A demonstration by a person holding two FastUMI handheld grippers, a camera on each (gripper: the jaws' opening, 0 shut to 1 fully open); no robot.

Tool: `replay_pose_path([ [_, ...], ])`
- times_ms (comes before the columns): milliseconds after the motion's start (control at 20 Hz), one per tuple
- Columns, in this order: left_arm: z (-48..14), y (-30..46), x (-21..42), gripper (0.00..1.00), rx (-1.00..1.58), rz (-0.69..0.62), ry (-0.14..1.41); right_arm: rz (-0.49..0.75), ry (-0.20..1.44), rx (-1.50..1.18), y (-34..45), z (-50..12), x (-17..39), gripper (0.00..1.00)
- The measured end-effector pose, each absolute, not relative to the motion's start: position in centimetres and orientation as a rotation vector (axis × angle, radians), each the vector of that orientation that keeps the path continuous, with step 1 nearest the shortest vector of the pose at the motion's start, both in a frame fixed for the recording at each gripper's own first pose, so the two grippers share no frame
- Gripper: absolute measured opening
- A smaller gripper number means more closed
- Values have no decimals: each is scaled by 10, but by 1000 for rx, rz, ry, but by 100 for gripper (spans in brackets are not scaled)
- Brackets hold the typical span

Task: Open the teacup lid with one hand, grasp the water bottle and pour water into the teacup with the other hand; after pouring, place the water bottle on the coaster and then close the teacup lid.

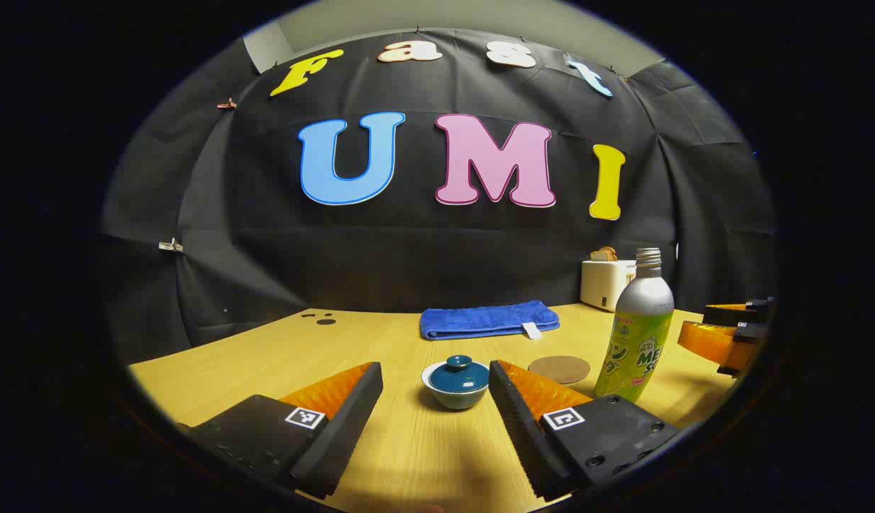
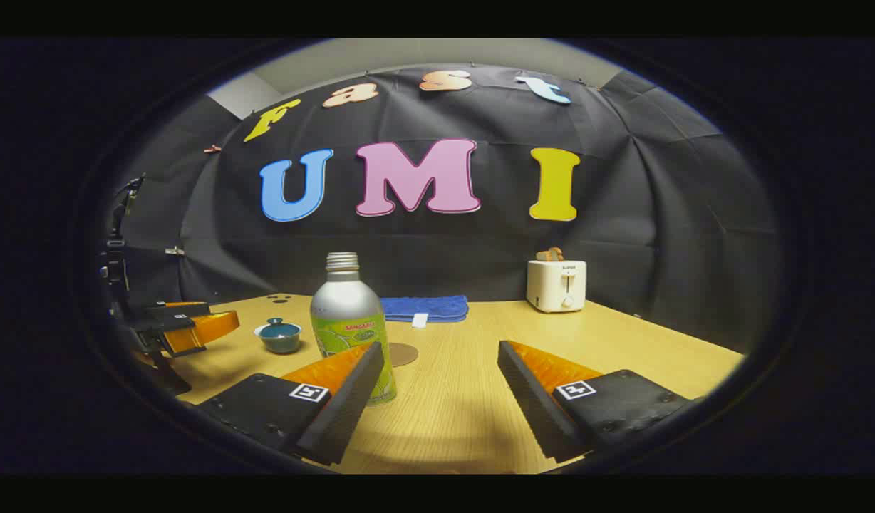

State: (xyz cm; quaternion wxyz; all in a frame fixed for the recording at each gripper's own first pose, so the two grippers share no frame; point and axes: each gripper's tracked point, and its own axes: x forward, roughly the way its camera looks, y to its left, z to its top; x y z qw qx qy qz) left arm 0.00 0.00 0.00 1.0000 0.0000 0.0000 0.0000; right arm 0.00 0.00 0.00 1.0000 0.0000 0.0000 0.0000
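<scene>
just short of the teacup (image 1: 454, 388), my left hand-held gripper (image 1: 435, 385) gapes wide; closing off-centre could skid its lid (image 1: 458, 373) toward the bottle (image 1: 635, 335).

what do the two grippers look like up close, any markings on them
Both look alike. The left gripper and right gripper each have two wedge-shaped fingers with ridged inner faces, on black blocks with screw holes. Each block carries a small square black-and-white marker.
</scene>
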Motion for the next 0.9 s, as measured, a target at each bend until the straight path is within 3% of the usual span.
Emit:
replay_pose_path([
  [900, 0, 0, -1, 95, 0, 6, 1, 15, 1, 0, 2, -1, 0, 99],
])
